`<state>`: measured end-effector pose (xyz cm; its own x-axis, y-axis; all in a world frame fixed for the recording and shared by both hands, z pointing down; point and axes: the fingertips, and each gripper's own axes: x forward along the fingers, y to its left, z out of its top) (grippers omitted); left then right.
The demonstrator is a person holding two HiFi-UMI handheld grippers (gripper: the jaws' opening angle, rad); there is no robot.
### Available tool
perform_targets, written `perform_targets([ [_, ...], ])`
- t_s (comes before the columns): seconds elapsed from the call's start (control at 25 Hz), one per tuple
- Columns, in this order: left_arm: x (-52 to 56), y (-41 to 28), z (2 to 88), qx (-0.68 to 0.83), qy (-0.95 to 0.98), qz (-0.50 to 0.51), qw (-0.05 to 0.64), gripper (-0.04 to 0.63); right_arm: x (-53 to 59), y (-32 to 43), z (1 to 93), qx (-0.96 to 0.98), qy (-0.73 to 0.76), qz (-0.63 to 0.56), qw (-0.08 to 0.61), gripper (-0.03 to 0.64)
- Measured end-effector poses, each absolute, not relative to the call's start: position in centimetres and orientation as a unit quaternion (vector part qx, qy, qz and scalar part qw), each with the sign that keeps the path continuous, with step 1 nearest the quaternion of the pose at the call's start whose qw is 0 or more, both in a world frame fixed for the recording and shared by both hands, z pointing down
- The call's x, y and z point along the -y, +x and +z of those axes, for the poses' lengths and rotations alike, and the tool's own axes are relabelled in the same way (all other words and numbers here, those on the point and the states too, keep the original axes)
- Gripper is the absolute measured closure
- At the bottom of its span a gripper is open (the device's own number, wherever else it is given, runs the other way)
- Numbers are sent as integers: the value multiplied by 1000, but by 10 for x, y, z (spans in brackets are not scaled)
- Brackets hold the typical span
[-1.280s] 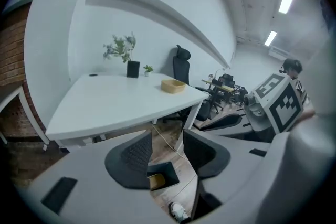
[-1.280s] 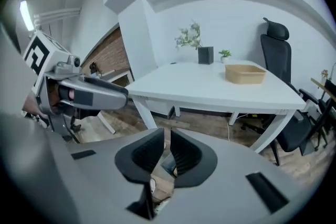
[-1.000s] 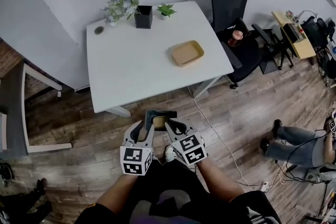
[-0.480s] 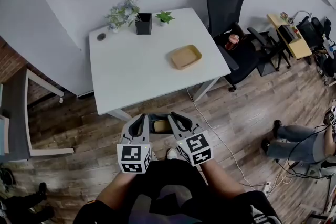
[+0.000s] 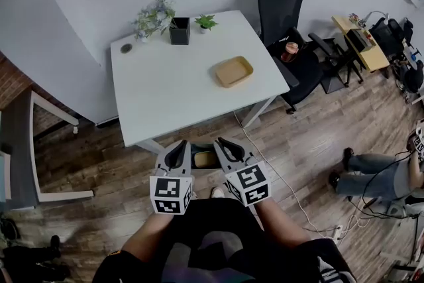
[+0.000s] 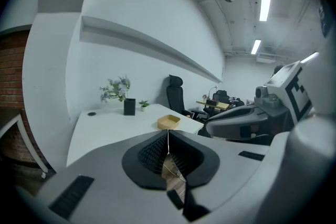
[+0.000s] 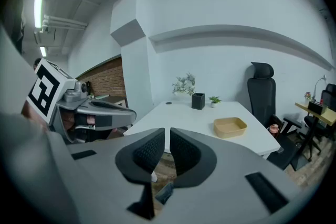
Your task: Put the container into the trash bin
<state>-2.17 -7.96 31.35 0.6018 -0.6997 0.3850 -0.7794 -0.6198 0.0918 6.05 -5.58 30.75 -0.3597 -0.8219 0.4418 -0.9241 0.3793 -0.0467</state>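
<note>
A tan shallow container (image 5: 233, 71) lies on the white table (image 5: 165, 89); it also shows in the left gripper view (image 6: 168, 122) and the right gripper view (image 7: 230, 126). On the floor below the table's near edge stands a dark trash bin (image 5: 198, 148) with something tan inside it. My left gripper (image 5: 177, 150) hangs at the bin's left side, its jaws shut on nothing (image 6: 168, 136). To the bin's right, my right gripper (image 5: 224, 145) has its pads a narrow slit apart with nothing between them (image 7: 167, 139).
At the table's far edge stand a black holder (image 5: 179, 31), a flower bunch (image 5: 154, 10) and a small plant (image 5: 206, 22). A black office chair (image 5: 291, 10) is right of the table. A cable (image 5: 268, 162) runs over the wooden floor. A seated person's legs (image 5: 371, 175) show at right.
Both grippers have risen from the bin toward the camera. The left jaws, spread apart a second ago, have shut. The bin and the container on the table have not moved.
</note>
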Motion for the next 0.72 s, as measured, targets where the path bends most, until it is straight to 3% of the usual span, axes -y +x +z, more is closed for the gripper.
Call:
perform_targets([
  [0.16, 82, -20, 313, 401, 894, 155, 123, 581, 61, 60, 307, 807, 543, 140, 185, 570],
  [0.48, 86, -22, 316, 365, 909, 148, 139, 438, 74, 70, 305, 788, 562, 128, 218, 511],
  [0.72, 93, -20, 319, 356, 911, 146, 149, 409, 83, 97, 310, 771, 573, 123, 250, 487],
])
